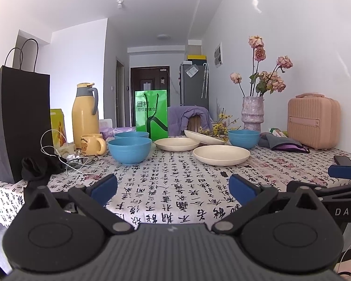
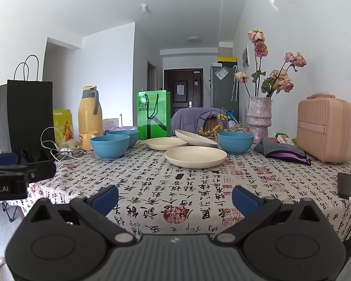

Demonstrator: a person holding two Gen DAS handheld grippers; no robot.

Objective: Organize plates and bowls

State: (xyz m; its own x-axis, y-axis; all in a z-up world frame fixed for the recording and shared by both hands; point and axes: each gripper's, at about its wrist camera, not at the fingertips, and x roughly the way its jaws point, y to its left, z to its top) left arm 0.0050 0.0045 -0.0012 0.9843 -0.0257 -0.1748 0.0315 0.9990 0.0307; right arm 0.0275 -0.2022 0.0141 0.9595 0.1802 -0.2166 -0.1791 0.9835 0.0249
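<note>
Three blue bowls and three cream plates sit at the far side of the table. Two blue bowls [image 1: 129, 149] [image 1: 131, 135] stand together at the left; the third blue bowl [image 1: 243, 138] is at the right. One cream plate [image 1: 221, 154] lies nearest, another [image 1: 177, 143] behind it, and a third [image 1: 203, 137] leans tilted on that one. My left gripper [image 1: 173, 186] is open and empty near the table's front edge. My right gripper [image 2: 175, 197] is open and empty, to the right of the left one. The same bowls [image 2: 110, 148] [image 2: 235, 141] and plates [image 2: 195, 156] show in the right wrist view.
A black paper bag [image 1: 18, 121], yellow thermos [image 1: 85, 114], yellow mug [image 1: 92, 144] and white cables [image 1: 58, 154] crowd the left. A green bag [image 1: 151, 114], flower vase [image 1: 252, 112], pink case [image 1: 313, 123], grey pouch [image 1: 282, 144] and phone [image 2: 348, 186] stand at the back and right.
</note>
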